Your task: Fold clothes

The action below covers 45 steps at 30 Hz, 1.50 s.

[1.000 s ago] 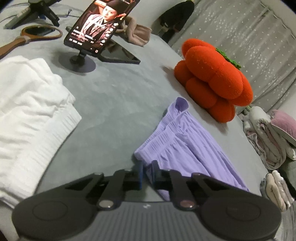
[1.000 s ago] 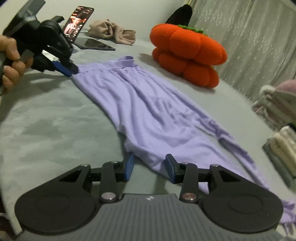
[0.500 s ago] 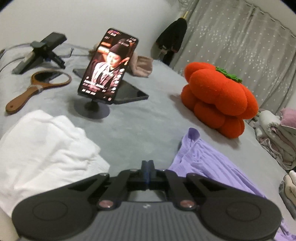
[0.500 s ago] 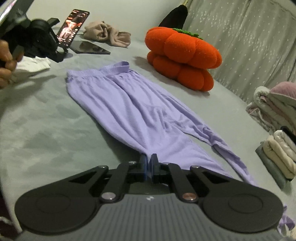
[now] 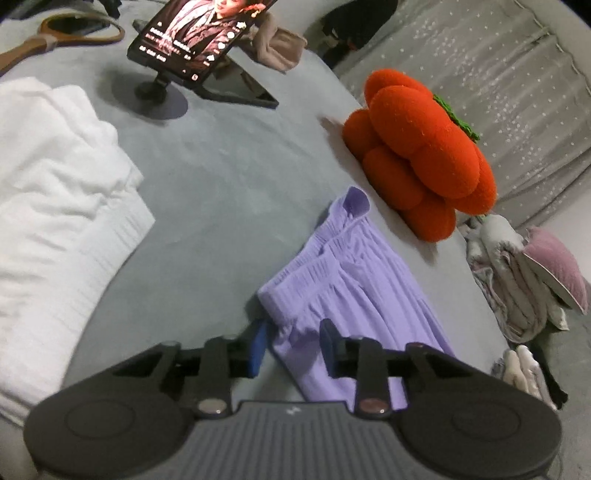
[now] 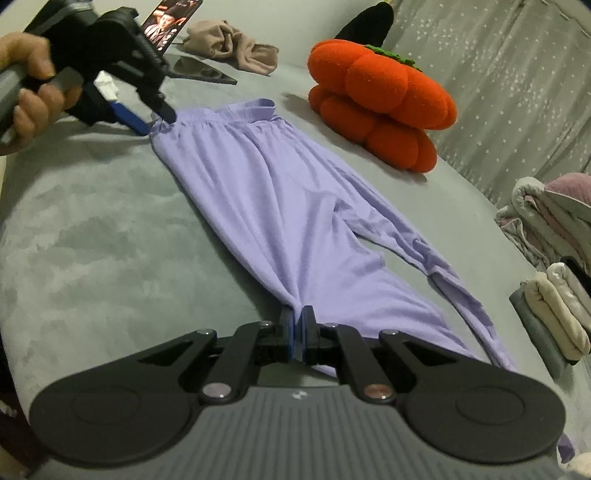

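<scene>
On the grey bed (image 6: 92,240), the right gripper (image 6: 297,325) pinches the lilac trousers (image 6: 280,206); the left gripper (image 5: 291,345), jaws just parting, straddles their waistband (image 5: 314,254) unclamped.

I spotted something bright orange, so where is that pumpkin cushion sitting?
In both views the pumpkin cushion sits on the grey bed, right of the purple trousers' waistband, near the curtain.

The trousers (image 6: 280,206) are lying stretched out on the bed (image 6: 92,236), waistband at the far end, legs running toward the near right. The cushion (image 6: 380,107) is sitting just right of the waistband. Left of the trousers, the white garment (image 5: 55,206) is lying; behind it the phone (image 5: 199,33) is standing on a stand, the mirror (image 5: 70,33) lying to its left. Folded clothes (image 6: 554,306) are sitting stacked off the bed's right edge.
</scene>
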Each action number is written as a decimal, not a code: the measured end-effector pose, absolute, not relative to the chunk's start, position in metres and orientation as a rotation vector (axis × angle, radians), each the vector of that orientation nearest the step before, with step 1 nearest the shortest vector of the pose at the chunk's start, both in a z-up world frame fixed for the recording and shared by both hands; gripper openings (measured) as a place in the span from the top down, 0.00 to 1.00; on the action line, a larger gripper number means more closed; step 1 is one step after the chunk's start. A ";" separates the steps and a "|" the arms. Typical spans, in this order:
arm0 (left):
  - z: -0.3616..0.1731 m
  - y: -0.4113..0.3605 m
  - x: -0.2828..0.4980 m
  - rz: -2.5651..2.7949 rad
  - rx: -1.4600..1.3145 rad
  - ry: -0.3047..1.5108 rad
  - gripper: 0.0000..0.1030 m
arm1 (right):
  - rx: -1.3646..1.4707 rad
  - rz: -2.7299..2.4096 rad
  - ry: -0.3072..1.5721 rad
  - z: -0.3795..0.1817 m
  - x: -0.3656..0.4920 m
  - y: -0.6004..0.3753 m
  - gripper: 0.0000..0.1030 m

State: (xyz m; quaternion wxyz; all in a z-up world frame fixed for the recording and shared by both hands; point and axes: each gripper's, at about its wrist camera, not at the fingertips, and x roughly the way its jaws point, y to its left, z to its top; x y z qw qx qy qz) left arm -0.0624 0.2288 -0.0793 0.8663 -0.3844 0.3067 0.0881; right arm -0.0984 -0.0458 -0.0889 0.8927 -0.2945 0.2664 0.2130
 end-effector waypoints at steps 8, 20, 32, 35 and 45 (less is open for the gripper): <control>-0.062 0.229 -0.073 0.329 -0.670 0.582 0.98 | -0.593 0.472 0.559 -0.080 -0.102 -0.044 0.97; -0.067 0.240 -0.079 0.420 -0.521 0.631 0.98 | -0.594 0.582 0.591 -0.075 -0.116 -0.019 0.97; -0.057 0.224 -0.087 0.374 -0.471 0.634 0.62 | -0.447 0.521 0.652 -0.075 -0.110 -0.034 0.59; -0.052 0.217 -0.094 0.359 -0.472 0.631 0.50 | -0.381 0.498 0.667 -0.072 -0.112 -0.050 0.59; -0.041 0.176 -0.115 0.256 -0.419 0.607 0.48 | -0.160 0.368 0.726 -0.068 -0.117 -0.113 0.59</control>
